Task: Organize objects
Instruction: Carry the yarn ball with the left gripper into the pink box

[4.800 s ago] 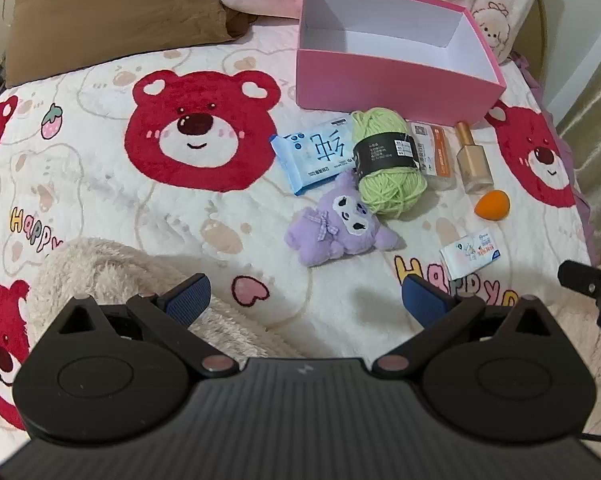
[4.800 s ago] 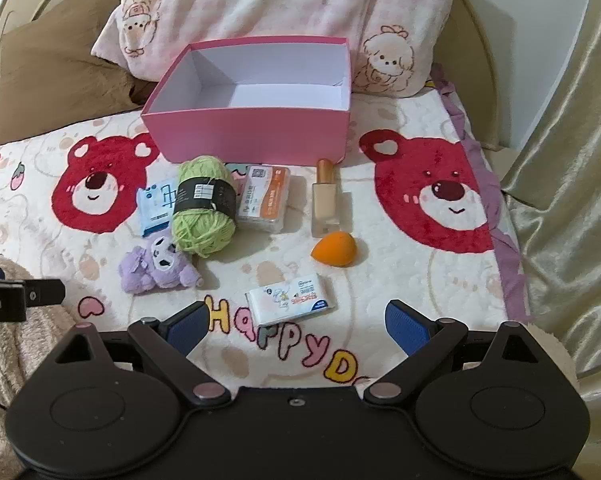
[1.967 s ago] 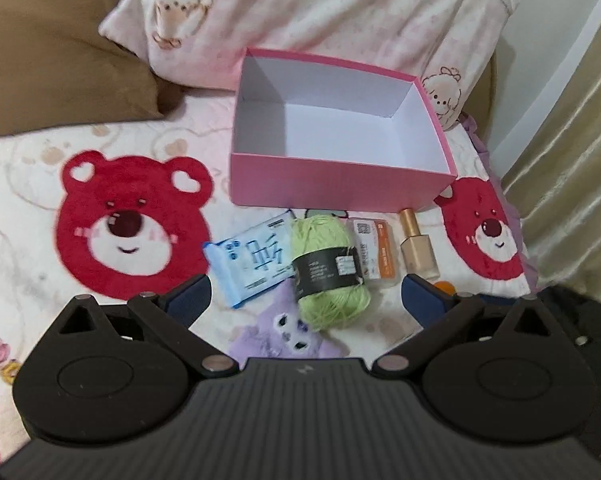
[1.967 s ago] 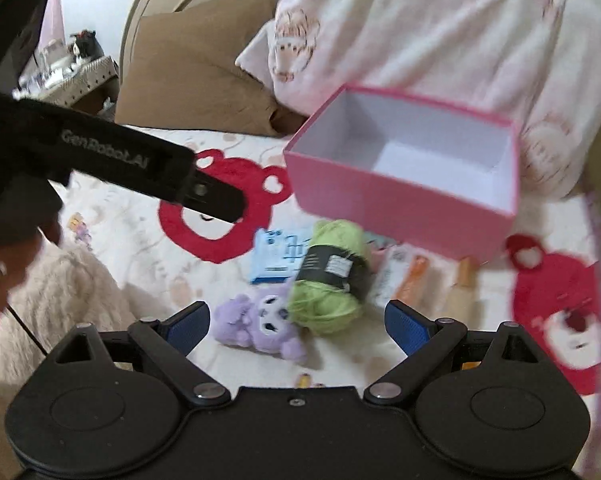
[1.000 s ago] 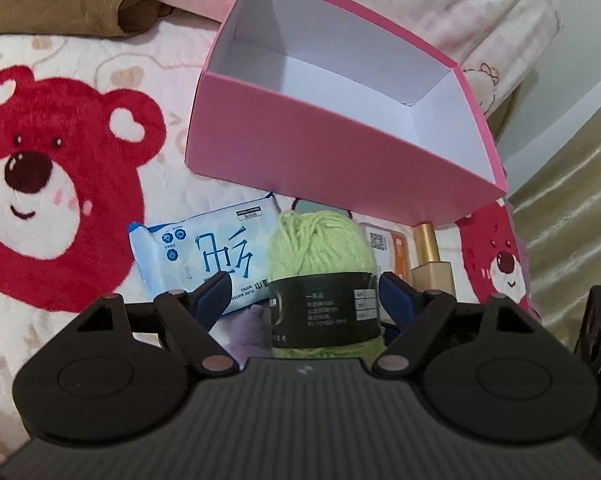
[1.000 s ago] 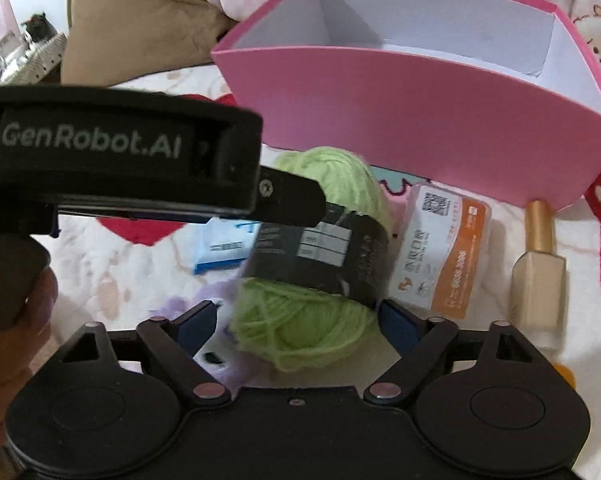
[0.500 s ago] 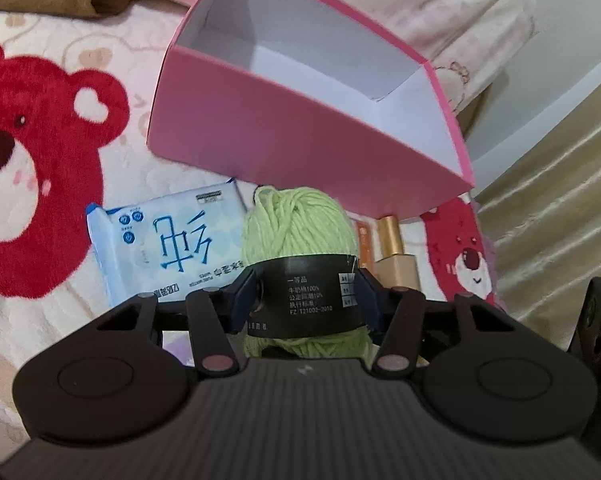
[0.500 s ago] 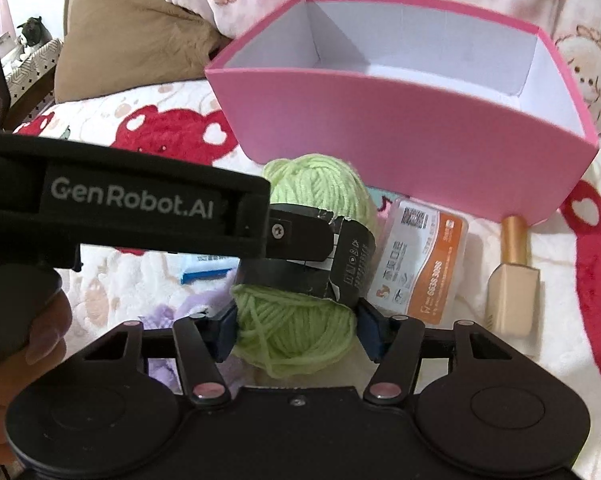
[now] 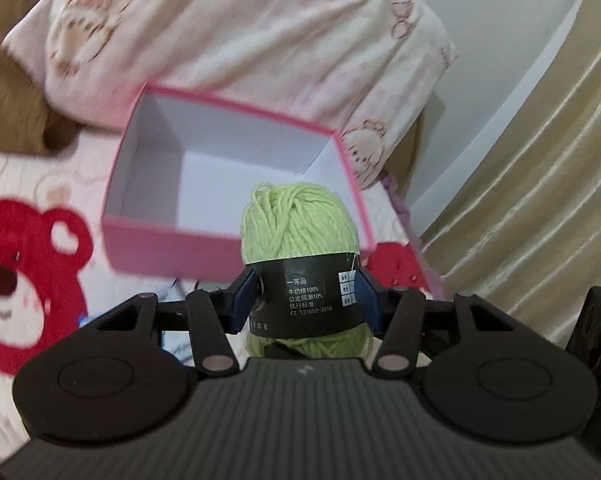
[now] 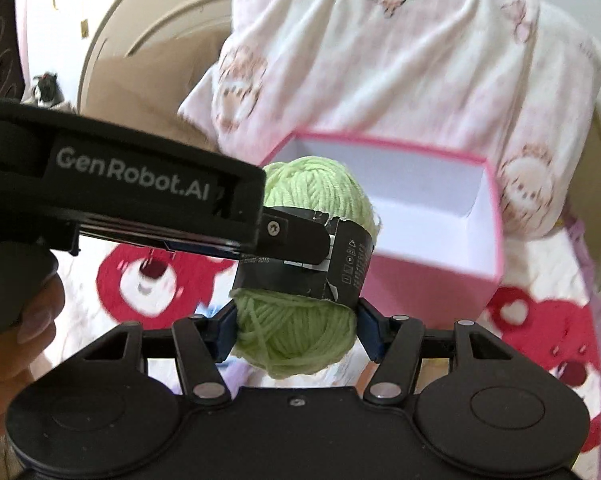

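Both the left gripper (image 9: pixel 306 300) and right gripper (image 10: pixel 296 330) are clamped on the green yarn ball (image 9: pixel 298 228), held up just short of the empty pink box (image 9: pixel 148 204), so nothing looks packed yet.

Yarn (image 9: pixel 298 224) before box (image 9: pixel 148 258), pillow (image 9: pixel 236 36) behind

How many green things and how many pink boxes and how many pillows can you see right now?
Green yarn ball: 1, clamped by both the left gripper and the right gripper
Pink box: 1, nothing visible inside
Pillows: 2, a pink-print pillow and a brown pillow
Total: 4
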A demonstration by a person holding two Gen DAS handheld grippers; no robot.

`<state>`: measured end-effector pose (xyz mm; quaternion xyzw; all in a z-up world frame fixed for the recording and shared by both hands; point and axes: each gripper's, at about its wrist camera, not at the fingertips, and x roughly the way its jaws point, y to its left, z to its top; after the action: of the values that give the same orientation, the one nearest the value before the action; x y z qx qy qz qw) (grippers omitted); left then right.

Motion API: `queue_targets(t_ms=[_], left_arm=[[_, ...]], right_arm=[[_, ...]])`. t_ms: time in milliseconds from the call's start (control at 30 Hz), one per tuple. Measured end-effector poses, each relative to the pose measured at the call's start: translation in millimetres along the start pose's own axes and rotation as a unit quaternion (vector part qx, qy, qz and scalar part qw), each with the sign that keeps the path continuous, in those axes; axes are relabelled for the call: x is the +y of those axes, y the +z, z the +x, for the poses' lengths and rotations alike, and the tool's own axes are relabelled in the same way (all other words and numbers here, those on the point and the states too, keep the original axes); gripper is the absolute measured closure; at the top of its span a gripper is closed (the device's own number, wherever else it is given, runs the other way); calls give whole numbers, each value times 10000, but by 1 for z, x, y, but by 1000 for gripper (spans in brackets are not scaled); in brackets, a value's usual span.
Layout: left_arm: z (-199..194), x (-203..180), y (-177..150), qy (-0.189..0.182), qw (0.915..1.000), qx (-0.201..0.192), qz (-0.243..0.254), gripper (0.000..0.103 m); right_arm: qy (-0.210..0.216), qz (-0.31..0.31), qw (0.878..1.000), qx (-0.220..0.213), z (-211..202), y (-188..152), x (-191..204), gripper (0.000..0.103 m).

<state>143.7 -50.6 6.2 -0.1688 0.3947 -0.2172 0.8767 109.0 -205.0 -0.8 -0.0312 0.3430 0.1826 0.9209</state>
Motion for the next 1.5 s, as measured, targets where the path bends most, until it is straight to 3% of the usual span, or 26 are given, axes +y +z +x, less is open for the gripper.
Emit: queue_targets(t_ms=[167,333,533,633,933,1367,1500], left_arm=[[20,-14,45,-58,10000,62,-27,51],[55,-15,85,-58,9998,94,-165,51],[103,-5,110,-43,9992,229,-322,51],[129,1,112,-10,9987,368,-344,51],[193,11,104,-66,9972,618,-425,51],[216,20,104,-180,9955,789,-501,48],[228,27,102,-32,9946,845,-600,51]], right_arm=[[44,243,9997,-67,5,40,-33,38],[109,504,9986,104,38,81,-60,38],[71,758,9968,248,76,95,-87,38],[103,1052,9942,203,97,87,-103,38],[-201,992,9943,349,142,67,-130,38],[-1070,310,9929,413,170,73,-119,41],[-1004,90,9934,551,173,71,-117,36]])
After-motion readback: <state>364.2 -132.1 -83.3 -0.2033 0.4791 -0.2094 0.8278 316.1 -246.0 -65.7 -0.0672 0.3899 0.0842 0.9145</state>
